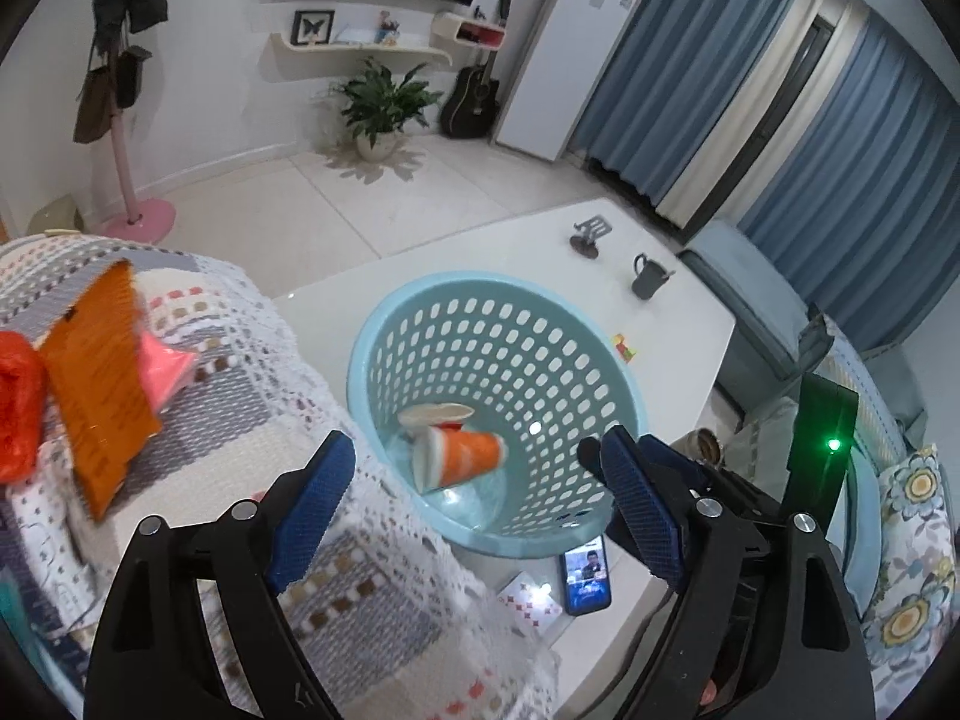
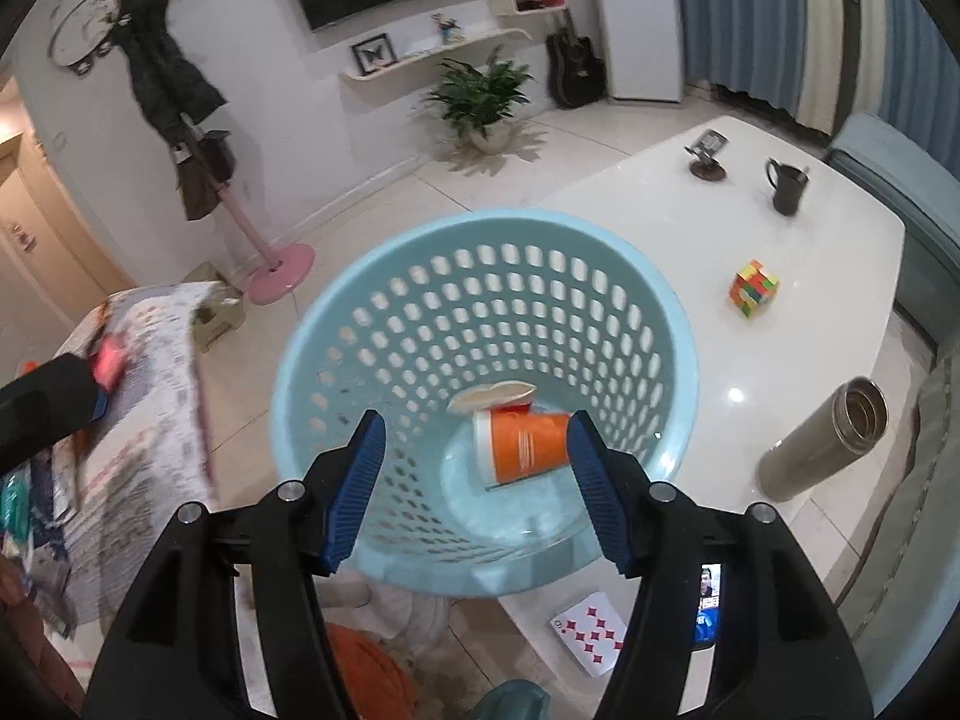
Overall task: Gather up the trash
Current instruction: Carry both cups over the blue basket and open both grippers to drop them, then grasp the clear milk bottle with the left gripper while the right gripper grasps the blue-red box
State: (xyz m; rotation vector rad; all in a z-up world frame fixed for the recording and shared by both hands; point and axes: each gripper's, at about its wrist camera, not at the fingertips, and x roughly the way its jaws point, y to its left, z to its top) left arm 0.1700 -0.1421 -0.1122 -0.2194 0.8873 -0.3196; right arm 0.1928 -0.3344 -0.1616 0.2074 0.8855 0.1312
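Note:
A light blue perforated basket [image 1: 372,348] [image 2: 288,372] stands at the edge of the white table. Inside it an orange paper cup [image 1: 468,456] [image 2: 525,447] lies on its side with a white lid [image 1: 435,414] [image 2: 492,396] beside it. My left gripper [image 1: 477,510] is open and empty, hovering over the basket's near rim and the patterned cloth. My right gripper [image 2: 477,480] is open above the basket's mouth with nothing between its blue pads [image 2: 360,480]. An orange packet [image 1: 96,384], a pink wrapper [image 1: 171,363] and a red plastic bag [image 1: 15,402] lie on the cloth at the left.
The white table [image 2: 690,228] holds a dark mug [image 2: 787,186], a colour cube [image 2: 753,289], a steel flask [image 2: 822,444], a phone [image 1: 585,582], a playing card [image 2: 591,639] and a small stand [image 2: 708,150]. The patterned cloth [image 1: 252,372] covers furniture left of the basket.

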